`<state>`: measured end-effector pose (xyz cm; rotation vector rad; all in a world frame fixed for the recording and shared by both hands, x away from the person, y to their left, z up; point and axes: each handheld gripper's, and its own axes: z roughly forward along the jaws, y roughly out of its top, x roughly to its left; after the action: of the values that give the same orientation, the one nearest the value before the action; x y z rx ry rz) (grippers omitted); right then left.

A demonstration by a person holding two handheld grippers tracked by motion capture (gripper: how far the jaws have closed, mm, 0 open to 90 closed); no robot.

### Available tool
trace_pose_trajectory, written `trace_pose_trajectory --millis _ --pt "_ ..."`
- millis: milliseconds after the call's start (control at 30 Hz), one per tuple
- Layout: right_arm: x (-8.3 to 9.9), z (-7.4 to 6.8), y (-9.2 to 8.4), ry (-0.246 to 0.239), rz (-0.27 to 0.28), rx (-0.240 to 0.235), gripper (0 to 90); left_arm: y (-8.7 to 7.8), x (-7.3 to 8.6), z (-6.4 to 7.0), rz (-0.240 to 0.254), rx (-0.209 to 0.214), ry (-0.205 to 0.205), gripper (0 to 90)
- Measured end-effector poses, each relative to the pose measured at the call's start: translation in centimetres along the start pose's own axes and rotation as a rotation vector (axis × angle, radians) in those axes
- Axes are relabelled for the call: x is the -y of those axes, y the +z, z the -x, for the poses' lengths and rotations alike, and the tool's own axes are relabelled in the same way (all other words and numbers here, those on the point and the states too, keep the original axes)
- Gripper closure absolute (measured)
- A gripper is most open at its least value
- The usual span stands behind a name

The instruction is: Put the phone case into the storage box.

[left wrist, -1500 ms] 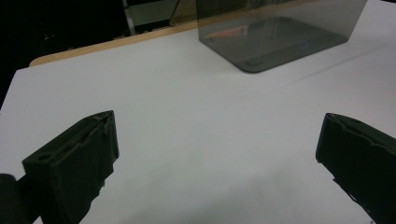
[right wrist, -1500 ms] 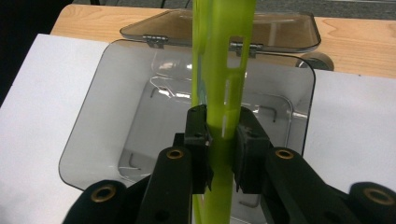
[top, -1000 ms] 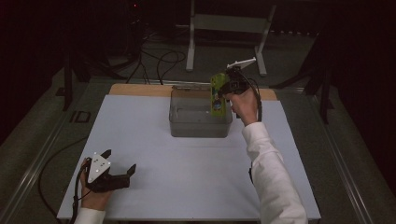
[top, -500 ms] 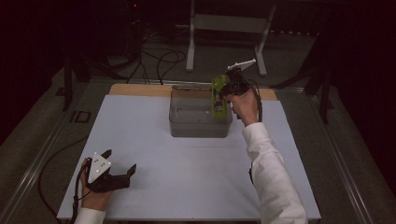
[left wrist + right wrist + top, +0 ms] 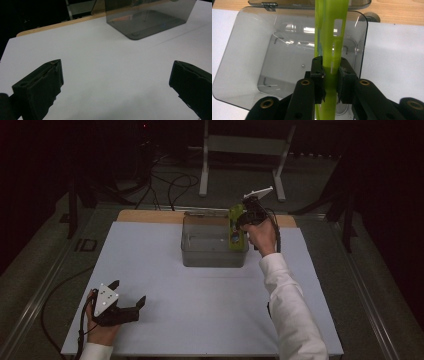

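While the right gripper (image 5: 329,82) clamps a flat yellow-green plastic piece (image 5: 331,37) edge-on between its jaws, the step in hand looks like placing that piece into the clear grey bin (image 5: 192,255). In the high view, the piece (image 5: 235,227) sits just right of the frame's centre, over the bin's right-hand wall, with the gripper (image 5: 248,217) above and to the right of it. In the right gripper view it runs up the middle of the frame, over the bin's open interior, whose floor looks bare apart from small marks; whether the piece's far end touches the bin I cannot tell.

Down at the lower left of the high view, the left gripper (image 5: 125,307) rests on the white table sheet (image 5: 200,310), well apart from the bin. The left gripper view shows its jaws spread wide with nothing between them.

As I judge it, the next move calls for lowering the piece past the rim, keeping it off the wall, then letting the jaws part once it rests inside.
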<state>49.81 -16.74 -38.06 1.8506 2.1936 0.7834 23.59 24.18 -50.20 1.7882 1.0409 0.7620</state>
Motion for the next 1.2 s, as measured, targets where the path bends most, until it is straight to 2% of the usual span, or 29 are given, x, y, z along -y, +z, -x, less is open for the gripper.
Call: trace_pose_trajectory --millis 433,867,1200 --pt "0.7 0.2 1.6 0.003 -0.038 0.019 77.5 0.1 0.0 0.1 -0.001 0.001 0.001 0.0" --pt "0.7 0.1 3.1 0.011 -0.087 0.054 77.3 0.0 0.0 0.1 -0.001 0.000 0.003 0.0" --pt "0.9 0.1 4.1 0.009 -0.114 0.063 77.3 0.0 0.0 0.1 0.002 0.001 0.004 0.0"
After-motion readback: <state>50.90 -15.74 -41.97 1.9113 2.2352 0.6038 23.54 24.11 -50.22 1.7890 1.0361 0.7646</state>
